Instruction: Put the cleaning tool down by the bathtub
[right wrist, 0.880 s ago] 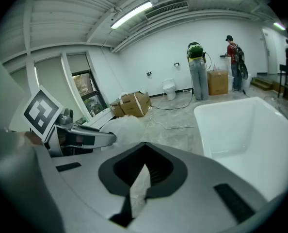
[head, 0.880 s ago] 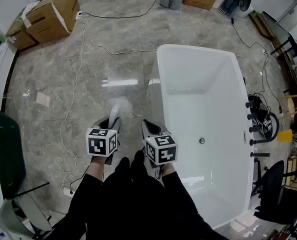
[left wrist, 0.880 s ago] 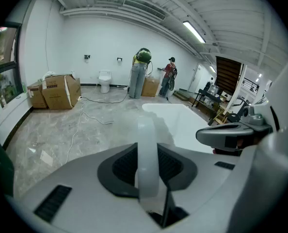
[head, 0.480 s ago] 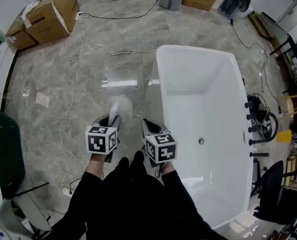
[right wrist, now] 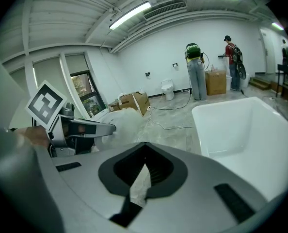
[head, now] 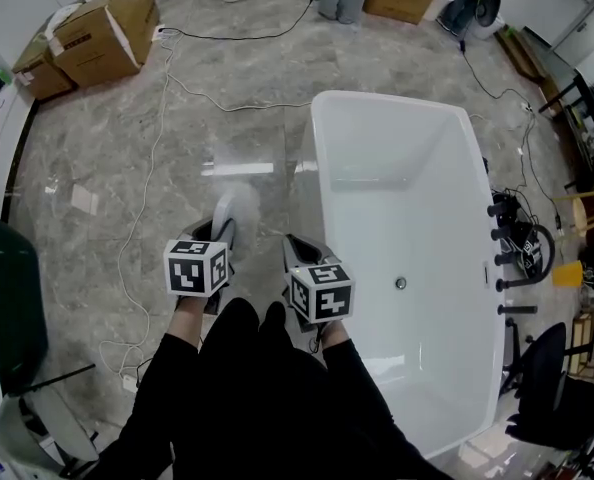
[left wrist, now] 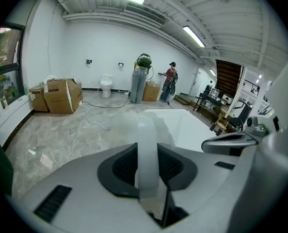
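Note:
The cleaning tool is a white fluffy duster (head: 235, 208) on a white handle (left wrist: 147, 154). My left gripper (head: 221, 232) is shut on that handle, and the fluffy head sticks out ahead of the jaws, above the grey marble floor. It hangs just left of the white bathtub (head: 315, 168). My right gripper (head: 296, 255) is held close beside the tub's left rim, its jaws shut with nothing between them (right wrist: 143, 171). In the right gripper view the duster (right wrist: 124, 123) and the left gripper (right wrist: 86, 128) show at the left, the bathtub (right wrist: 241, 125) at the right.
White cables (head: 147, 198) trail across the floor left of the tub, with a power strip (head: 132, 380) near my feet. Cardboard boxes (head: 102, 28) stand at the far left. Black tap fittings (head: 507, 258) line the tub's right side. People (left wrist: 170, 86) stand by the far wall.
My left gripper has shifted a little forward and to the left with the duster still in it. The right gripper has hardly moved.

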`<state>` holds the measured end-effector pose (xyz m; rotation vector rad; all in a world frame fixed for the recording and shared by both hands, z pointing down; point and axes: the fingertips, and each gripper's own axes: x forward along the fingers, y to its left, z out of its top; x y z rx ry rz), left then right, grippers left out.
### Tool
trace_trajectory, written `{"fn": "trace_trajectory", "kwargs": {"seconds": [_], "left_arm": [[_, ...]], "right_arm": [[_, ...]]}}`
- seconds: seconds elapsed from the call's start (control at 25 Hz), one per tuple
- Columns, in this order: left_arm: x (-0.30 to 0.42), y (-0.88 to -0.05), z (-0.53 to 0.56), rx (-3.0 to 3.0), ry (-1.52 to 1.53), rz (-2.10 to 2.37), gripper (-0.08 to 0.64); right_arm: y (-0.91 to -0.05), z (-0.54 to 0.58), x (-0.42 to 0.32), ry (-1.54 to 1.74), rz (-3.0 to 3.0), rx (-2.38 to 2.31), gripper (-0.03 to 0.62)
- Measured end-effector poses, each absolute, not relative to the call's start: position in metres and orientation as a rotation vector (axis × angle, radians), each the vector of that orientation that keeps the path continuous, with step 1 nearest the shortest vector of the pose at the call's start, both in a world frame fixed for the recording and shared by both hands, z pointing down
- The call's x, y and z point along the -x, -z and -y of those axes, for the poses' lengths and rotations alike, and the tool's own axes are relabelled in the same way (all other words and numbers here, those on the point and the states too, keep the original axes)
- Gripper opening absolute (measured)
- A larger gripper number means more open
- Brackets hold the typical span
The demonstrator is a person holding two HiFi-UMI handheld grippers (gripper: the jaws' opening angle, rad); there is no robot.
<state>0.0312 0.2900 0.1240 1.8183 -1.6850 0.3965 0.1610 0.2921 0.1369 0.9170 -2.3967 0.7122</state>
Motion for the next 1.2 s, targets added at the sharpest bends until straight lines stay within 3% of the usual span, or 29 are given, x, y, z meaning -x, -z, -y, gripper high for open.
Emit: {"fn": "trace_trajectory", "kwargs": {"seconds": [0.48, 1.2], "left_arm": [[0.003, -0.13, -0.236, -1.825, -0.406, 1.681, 0.094], [0.154, -0.172, -0.052, -1.908, -0.518, 1.47, 0.094]], "right_arm": [[-0.144, -0.244, -0.144, -0.747, 2.349, -0.985, 0.0], [-0.184, -0.086, 0.002, -0.859, 2.172, -1.125, 0.0]]}}
